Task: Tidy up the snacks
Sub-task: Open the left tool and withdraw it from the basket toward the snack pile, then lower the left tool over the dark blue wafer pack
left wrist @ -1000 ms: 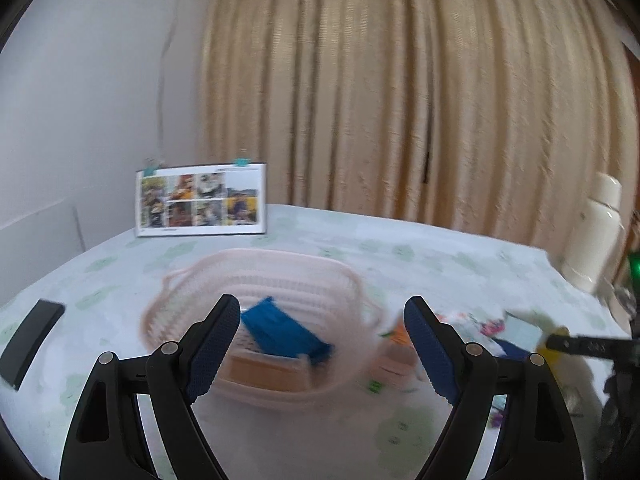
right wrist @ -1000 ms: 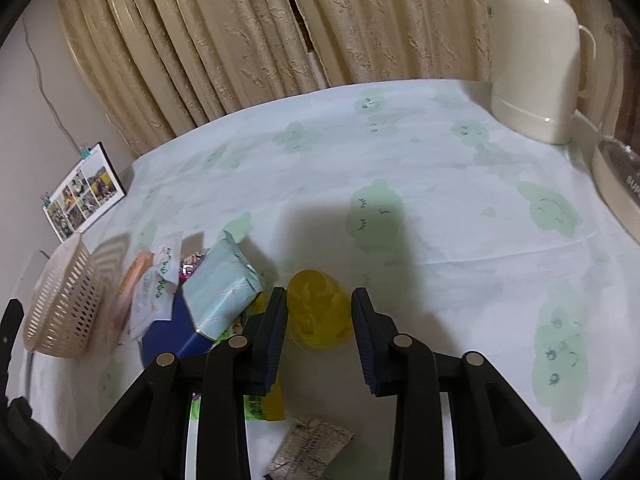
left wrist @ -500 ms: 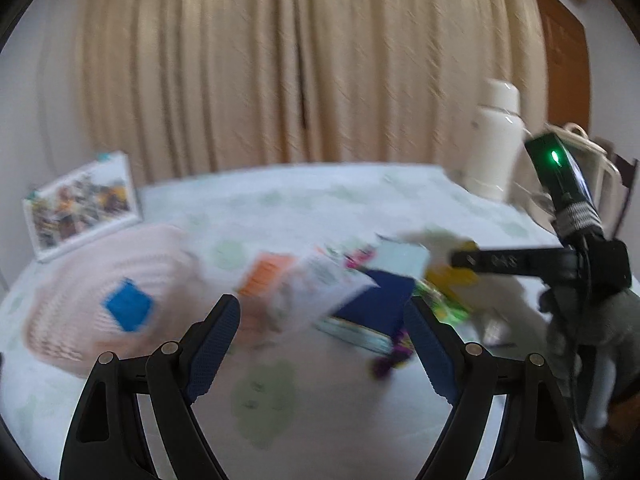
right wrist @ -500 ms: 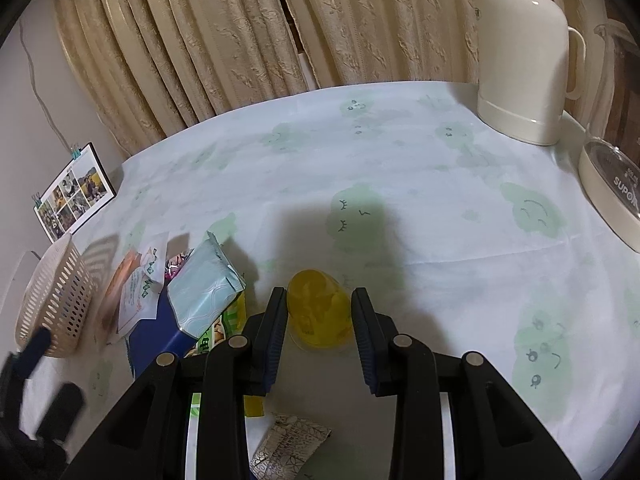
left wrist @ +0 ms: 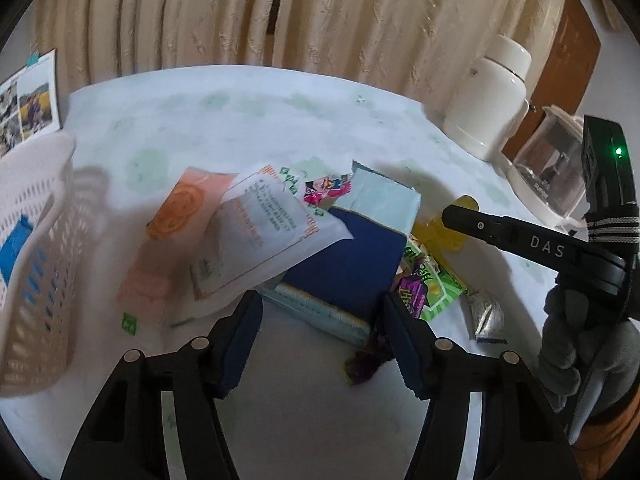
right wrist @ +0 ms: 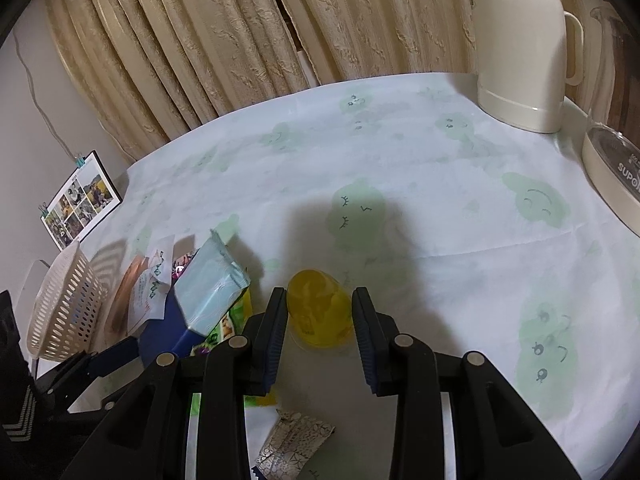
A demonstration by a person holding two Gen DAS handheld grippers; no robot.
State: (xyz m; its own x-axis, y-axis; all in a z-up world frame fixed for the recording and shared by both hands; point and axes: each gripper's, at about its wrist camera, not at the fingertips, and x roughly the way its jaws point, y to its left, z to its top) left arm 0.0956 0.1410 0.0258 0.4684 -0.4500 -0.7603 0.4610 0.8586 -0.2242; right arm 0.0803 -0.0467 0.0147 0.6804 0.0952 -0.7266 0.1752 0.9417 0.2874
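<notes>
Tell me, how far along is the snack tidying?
Barely started. Done: one blue packet already lies in the basket. In hand: the right gripper has its fingers on either side of a yellow cup; whether they grip it I cannot tell. The left gripper is open and empty above the pile. Left: the navy pack, orange packet and other snacks on the table.

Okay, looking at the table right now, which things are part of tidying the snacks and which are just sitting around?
Part of the job:
basket
yellow jelly cup
dark blue packet
pale blue packet
white packet
orange packet
silver wrapper

Just lying about:
cream jug
photo calendar
curtain
</notes>
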